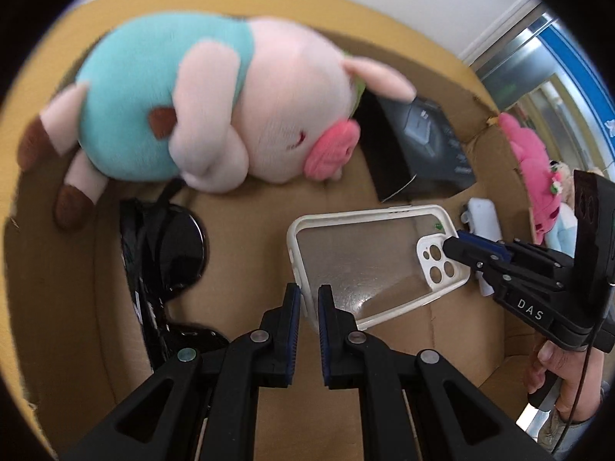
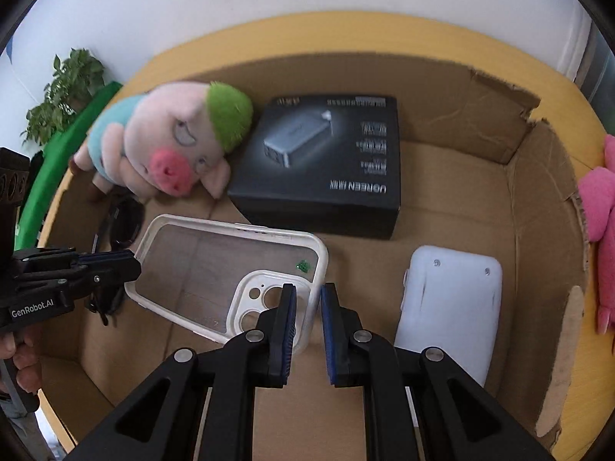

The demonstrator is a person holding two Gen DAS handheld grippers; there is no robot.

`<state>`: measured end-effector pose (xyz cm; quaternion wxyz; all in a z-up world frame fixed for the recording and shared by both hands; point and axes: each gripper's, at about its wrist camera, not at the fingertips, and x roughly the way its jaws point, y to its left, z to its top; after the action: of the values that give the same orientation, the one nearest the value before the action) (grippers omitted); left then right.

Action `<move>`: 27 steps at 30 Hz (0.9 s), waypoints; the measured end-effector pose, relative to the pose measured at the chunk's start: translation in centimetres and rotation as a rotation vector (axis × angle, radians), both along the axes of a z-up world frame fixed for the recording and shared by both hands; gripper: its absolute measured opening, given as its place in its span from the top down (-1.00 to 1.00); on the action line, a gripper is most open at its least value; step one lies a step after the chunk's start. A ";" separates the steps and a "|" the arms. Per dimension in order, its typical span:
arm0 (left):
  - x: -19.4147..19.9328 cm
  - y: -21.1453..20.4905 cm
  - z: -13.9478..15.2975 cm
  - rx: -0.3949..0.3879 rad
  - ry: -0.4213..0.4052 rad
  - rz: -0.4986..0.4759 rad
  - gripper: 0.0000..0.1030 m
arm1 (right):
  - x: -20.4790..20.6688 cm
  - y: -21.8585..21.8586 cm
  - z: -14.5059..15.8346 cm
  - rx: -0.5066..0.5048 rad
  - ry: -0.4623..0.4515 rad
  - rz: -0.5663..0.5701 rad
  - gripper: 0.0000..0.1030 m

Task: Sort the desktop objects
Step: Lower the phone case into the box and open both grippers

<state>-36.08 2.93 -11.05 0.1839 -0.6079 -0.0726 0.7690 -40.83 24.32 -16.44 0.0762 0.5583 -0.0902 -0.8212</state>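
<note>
A clear phone case (image 1: 365, 261) with a white rim hangs low inside an open cardboard box (image 2: 538, 199). My left gripper (image 1: 308, 296) is shut on the rim at one end of the case. My right gripper (image 2: 307, 294) is shut on the rim beside the camera cut-out at the other end. Each gripper also shows in the other's view: the right gripper (image 1: 449, 246) at the camera corner and the left gripper (image 2: 134, 265) at the opposite corner. The phone case (image 2: 215, 265) lies nearly flat between them.
In the box lie a plush pig (image 2: 169, 146) in a teal shirt, a black product box (image 2: 326, 161), dark sunglasses (image 1: 173, 253) and a white device (image 2: 449, 315). A pink plush (image 2: 599, 207) sits outside the right wall. A plant (image 2: 65, 92) stands far left.
</note>
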 end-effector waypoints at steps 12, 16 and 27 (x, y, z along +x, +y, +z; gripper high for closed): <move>2.1 -0.2 1.7 -0.107 0.105 0.024 0.83 | 0.6 -1.2 -1.1 0.053 -0.022 0.021 0.21; 7.8 -0.9 8.1 -0.153 0.427 0.044 0.41 | 5.9 -2.9 4.7 0.154 0.192 0.066 -0.66; 23.6 -4.1 9.3 -0.132 0.912 0.320 -0.64 | 19.8 -4.7 5.1 0.164 0.507 -0.142 -1.00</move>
<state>-12.46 -1.17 -1.79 0.0374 -0.2007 -0.0281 0.9785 -21.01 19.60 -11.32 -0.0069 0.3317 -0.0405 -0.9425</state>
